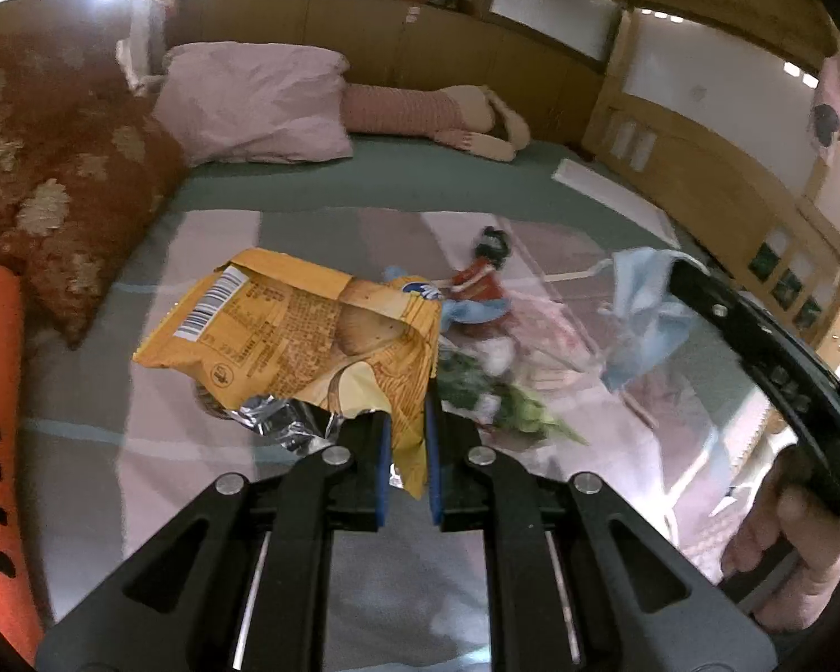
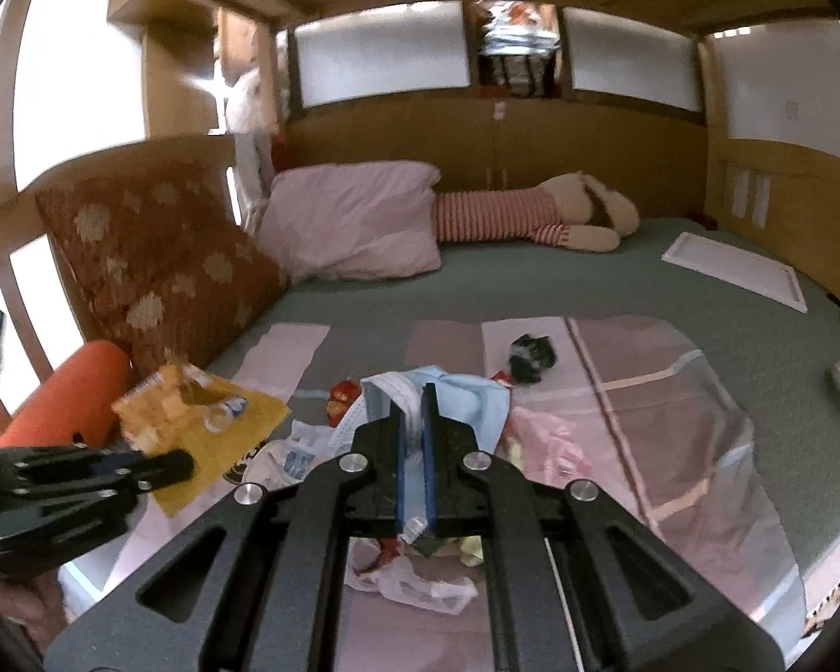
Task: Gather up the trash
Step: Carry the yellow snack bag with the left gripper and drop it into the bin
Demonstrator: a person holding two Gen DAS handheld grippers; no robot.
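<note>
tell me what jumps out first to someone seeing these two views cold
The crumpled yellow snack bag, pinched in the left gripper above the bed's pink sheet. Next, the light blue face mask clamped in the right gripper, over scattered wrappers. Behind, a pink pillow lies by the headboard.

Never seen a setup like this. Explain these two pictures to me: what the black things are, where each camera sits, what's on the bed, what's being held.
No robot here: a person carries a handheld two-finger gripper in each hand, each with a fisheye camera looking along its fingers. In the left wrist view, the left gripper is shut on a torn yellow snack bag; the right gripper reaches in from the right edge, with the hand holding it. In the right wrist view, the right gripper is shut on a light blue face mask. On the bed lie more wrappers, a white plastic bag, a pink pillow and a striped plush toy.
</note>
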